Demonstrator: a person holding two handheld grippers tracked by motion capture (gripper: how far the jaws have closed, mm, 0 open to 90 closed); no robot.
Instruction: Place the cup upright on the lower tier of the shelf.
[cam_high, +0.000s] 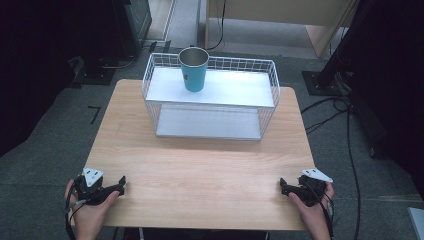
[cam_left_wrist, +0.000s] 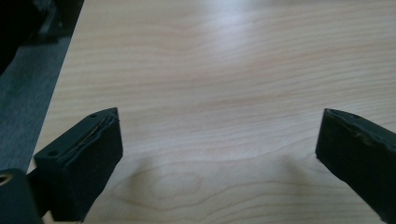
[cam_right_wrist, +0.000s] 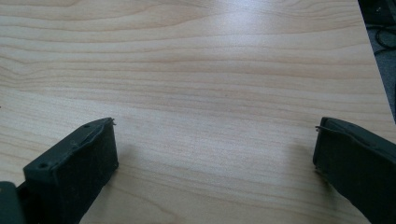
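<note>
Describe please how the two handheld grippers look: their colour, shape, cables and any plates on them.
Both the left gripper and the right gripper are black, each with two blocky jaws that have flat, padded-looking inner faces and small holes on the outer side. Each carries a pale grey three-cornered plate on top. Dark cables trail back from them along the person's hands. No sleeves are visible.

The left gripper (cam_high: 121, 183) is a compact black unit with a grey three-cornered plate on top, dotted with small dark holes, and a thin cable trailing back over the hand. The right gripper (cam_high: 282, 185) matches it: black body, pale triangular plate, dark cable. In both gripper views the jaws are blocky black wedges with matte padded inner faces and small screw holes on top.
</note>
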